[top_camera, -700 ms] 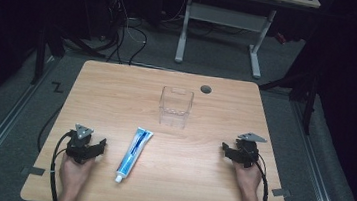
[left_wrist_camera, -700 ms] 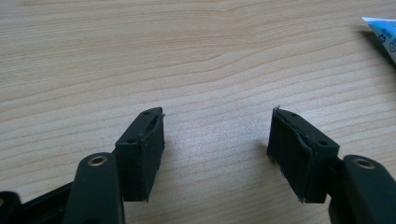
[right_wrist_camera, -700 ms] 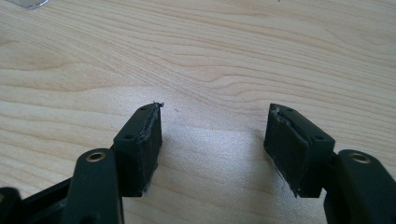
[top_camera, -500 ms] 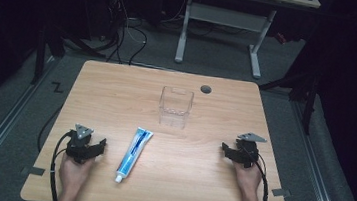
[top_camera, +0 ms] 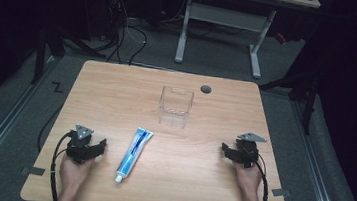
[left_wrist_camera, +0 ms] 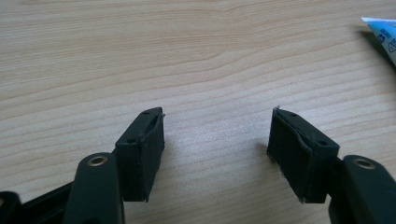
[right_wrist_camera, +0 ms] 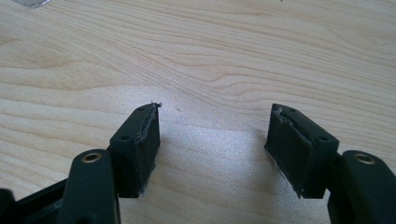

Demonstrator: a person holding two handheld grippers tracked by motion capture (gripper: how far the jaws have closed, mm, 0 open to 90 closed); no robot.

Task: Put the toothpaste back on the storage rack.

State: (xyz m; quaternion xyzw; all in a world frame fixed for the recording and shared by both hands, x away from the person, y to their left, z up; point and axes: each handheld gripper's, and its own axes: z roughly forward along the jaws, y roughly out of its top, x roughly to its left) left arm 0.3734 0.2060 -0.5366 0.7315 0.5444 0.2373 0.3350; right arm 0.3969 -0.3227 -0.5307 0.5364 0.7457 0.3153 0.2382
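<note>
Two grippers rest on the wooden table (top_camera: 117, 94) near its front edge, well apart; left gripper (top_camera: 92, 148) and right gripper (top_camera: 229, 152) each have jaws spread wide, holding nothing, bare wood between the pads in both gripper views; the high view adds a clear plastic box (top_camera: 176, 107), upright at mid-table, and a toothpaste tube (top_camera: 134, 149), blue and white, lying flat, white cap toward the person, just beside the left gripper; the left gripper view catches the tube's flat end at its upper right corner.
</note>
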